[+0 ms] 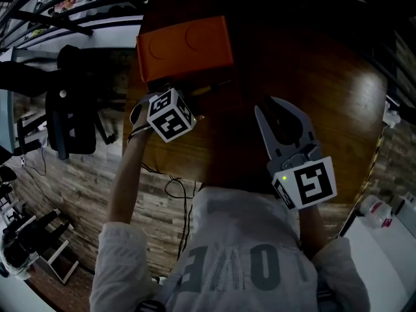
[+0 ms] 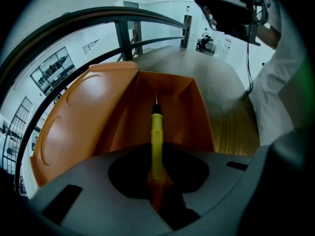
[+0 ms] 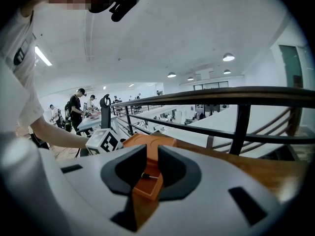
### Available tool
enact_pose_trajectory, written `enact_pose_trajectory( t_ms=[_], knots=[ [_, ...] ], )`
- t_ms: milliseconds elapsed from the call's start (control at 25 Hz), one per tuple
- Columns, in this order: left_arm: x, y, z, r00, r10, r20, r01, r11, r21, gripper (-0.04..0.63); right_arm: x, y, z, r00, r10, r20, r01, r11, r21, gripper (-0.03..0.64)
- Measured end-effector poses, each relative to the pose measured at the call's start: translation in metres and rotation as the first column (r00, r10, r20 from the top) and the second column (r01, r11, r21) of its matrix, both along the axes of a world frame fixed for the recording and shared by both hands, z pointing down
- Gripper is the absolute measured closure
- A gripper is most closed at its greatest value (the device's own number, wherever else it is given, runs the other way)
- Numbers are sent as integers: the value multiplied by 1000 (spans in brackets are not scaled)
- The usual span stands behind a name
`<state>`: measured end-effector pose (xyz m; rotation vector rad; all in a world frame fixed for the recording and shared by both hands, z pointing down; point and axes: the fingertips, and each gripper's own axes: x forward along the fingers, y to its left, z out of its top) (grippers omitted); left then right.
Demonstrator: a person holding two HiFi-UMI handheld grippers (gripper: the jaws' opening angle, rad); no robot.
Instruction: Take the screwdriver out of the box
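The orange box (image 1: pixel 185 44) stands open on the brown table (image 1: pixel 325 77), its lid tilted back. My left gripper (image 2: pixel 156 183) points steeply down at the box's near edge, shut on the yellow-handled screwdriver (image 2: pixel 156 136), whose thin tip sticks out over the box's inside (image 2: pixel 182 107). From above, its marker cube (image 1: pixel 170 114) covers the jaws. My right gripper (image 1: pixel 276 112) hovers over the table to the right of the box, jaws a little apart with nothing between them. In the right gripper view, the box (image 3: pixel 147 188) and the screwdriver (image 3: pixel 146 176) show through the gap.
A dark metal railing (image 3: pixel 241 127) runs behind the table. An office chair (image 1: pixel 71 122) stands on the floor to the left. A black cable (image 1: pixel 179 190) hangs at the table's near edge. A white counter with bottles (image 1: pixel 383 213) is at the lower right.
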<state>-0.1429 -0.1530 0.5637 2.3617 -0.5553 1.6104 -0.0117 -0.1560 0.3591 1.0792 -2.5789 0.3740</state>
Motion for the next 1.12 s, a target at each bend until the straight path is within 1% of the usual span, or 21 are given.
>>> enact_pose_trajectory(
  t_ms=[240,400,560,720,840,920,1000,1120],
  knots=[
    [-1,-1,-15,1000,-3,-2,3,1000,28,515,3,3,-7,1000,8,0,-8,1000,18,537],
    [-3,-7,-27,1000,-19,-7,20,998,62,515,3,6,-13,1000,11,8,-12,999,40,537],
    [-1,-5,-41,998,-41,-44,44,995,91,515,1,8,-24,1000,7,18,-9,997,75,538],
    [10,-8,-74,989,-79,-122,97,984,151,515,2,9,-42,999,16,47,-22,994,112,537],
    [22,-14,-104,977,-119,-178,156,965,213,515,7,14,-54,997,23,68,-32,990,135,537],
    [31,-20,-127,962,-148,-229,207,943,261,515,12,17,-60,997,32,72,-43,987,156,538],
    [39,-25,-151,941,-173,-290,264,912,313,515,18,19,-65,996,48,76,-60,983,171,537],
    [50,-27,-181,905,-202,-374,348,857,381,515,24,21,-64,995,73,68,-84,981,172,537]
  ],
)
